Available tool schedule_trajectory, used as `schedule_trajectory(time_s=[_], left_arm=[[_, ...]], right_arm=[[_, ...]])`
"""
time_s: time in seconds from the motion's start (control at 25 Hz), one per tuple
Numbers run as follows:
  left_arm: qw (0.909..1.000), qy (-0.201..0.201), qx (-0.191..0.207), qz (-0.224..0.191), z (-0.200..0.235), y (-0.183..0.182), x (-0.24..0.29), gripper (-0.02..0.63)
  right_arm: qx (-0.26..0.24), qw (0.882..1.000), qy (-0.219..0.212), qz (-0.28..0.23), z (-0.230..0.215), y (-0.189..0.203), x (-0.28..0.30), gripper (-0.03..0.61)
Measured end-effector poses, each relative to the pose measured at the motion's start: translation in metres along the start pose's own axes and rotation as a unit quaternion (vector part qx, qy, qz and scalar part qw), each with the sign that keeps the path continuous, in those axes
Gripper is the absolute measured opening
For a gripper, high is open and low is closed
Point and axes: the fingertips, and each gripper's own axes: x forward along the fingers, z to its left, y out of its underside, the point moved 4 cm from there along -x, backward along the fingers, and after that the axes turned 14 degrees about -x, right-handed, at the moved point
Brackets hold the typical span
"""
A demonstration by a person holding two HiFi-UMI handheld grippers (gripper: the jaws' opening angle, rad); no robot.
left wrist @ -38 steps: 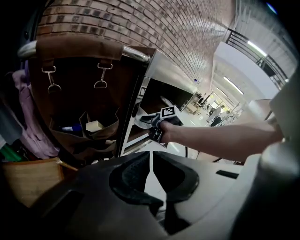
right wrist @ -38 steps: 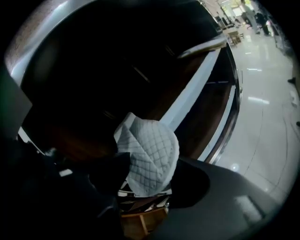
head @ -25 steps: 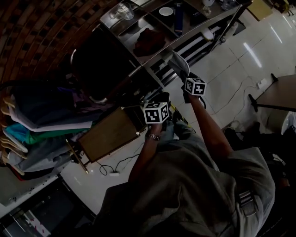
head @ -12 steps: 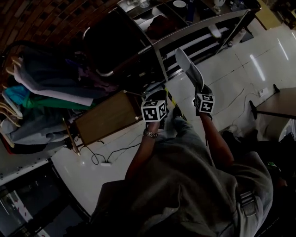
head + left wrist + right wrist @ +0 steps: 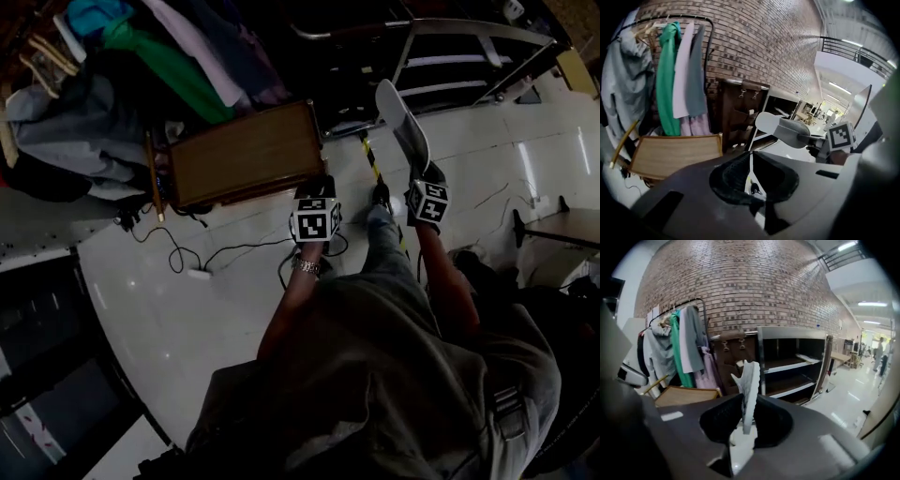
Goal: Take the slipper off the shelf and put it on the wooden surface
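My right gripper (image 5: 421, 175) is shut on a pale grey slipper (image 5: 401, 117), which sticks up and away from it over the white floor. In the right gripper view the slipper (image 5: 749, 386) stands on edge, pinched between the jaws of that gripper (image 5: 746, 405). The wooden surface (image 5: 246, 153) lies low on the floor to the left of the slipper. My left gripper (image 5: 318, 186) hovers just right of and below it, shut with nothing in it. In the left gripper view that gripper (image 5: 750, 161) faces the wooden surface (image 5: 675, 154), with the slipper (image 5: 786, 131) at right. The metal shelf (image 5: 469, 52) is at the top right.
A rack of hanging clothes (image 5: 141, 66) stands behind the wooden surface. A cable and plug strip (image 5: 197, 272) lie on the floor to its lower left. A yellow-and-black strip (image 5: 372, 161) crosses the floor between the grippers. A table (image 5: 562, 225) stands at the right.
The view has swung from the shelf towards the wooden surface. Both grippers now sit lower in it, nearer the wooden surface. The slipper stays in the right gripper.
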Motion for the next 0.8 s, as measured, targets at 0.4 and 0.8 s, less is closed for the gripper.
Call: schedule_trajectory(time_s=[0.4, 0.8], left_arm=[[0.9900, -0.062, -0.119, -0.043, 0.111, 0.063, -0.134, 0.023], [0.9808, -0.108, -0.162, -0.012, 0.147, 0.109, -0.144, 0.023]], right_arm=[[0.133, 0.978, -0.143, 0.070, 0.294, 0.027, 0.062, 0.060], [0.186, 0.941, -0.210, 0.189, 0.363, 0.055, 0.161, 0.403]])
